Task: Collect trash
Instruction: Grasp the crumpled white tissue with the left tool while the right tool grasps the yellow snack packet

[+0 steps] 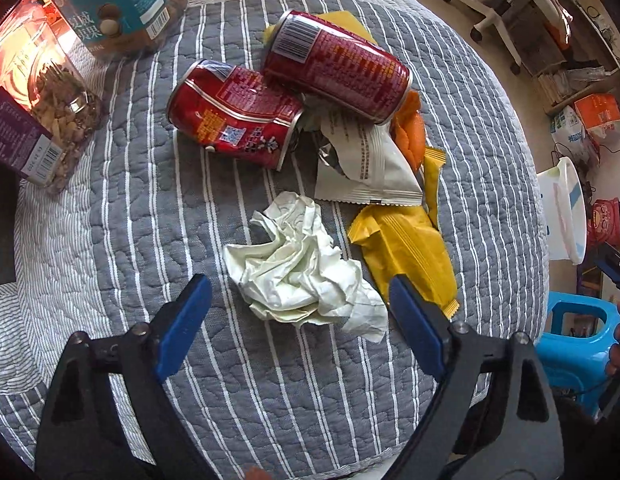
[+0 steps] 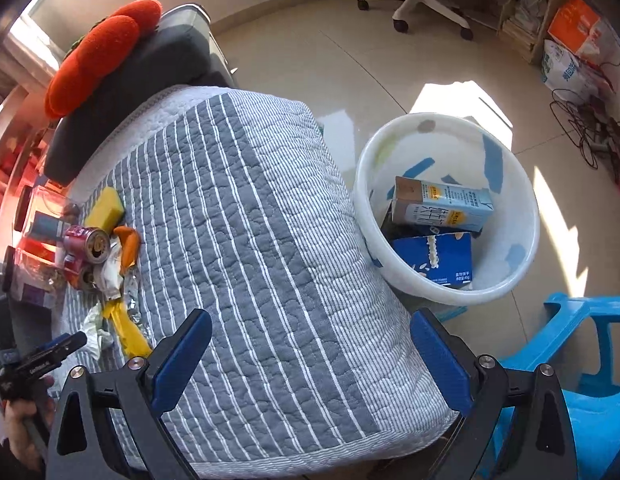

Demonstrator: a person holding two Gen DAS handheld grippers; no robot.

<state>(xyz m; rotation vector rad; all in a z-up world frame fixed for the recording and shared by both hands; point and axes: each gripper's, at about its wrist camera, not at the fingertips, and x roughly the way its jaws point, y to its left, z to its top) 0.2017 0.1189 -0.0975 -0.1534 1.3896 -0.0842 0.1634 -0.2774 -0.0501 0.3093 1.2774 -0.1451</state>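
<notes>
The left claw (image 1: 300,304) hangs released, jaws spread to either side of a crumpled white paper tissue (image 1: 302,272) on the grey striped quilted surface (image 1: 150,220), its pads clear of it. Two dented red drink cans (image 1: 238,114) lie beyond. The right claw (image 2: 310,344) stands released and empty near a white plastic bucket (image 2: 526,240) holding cartons.
</notes>
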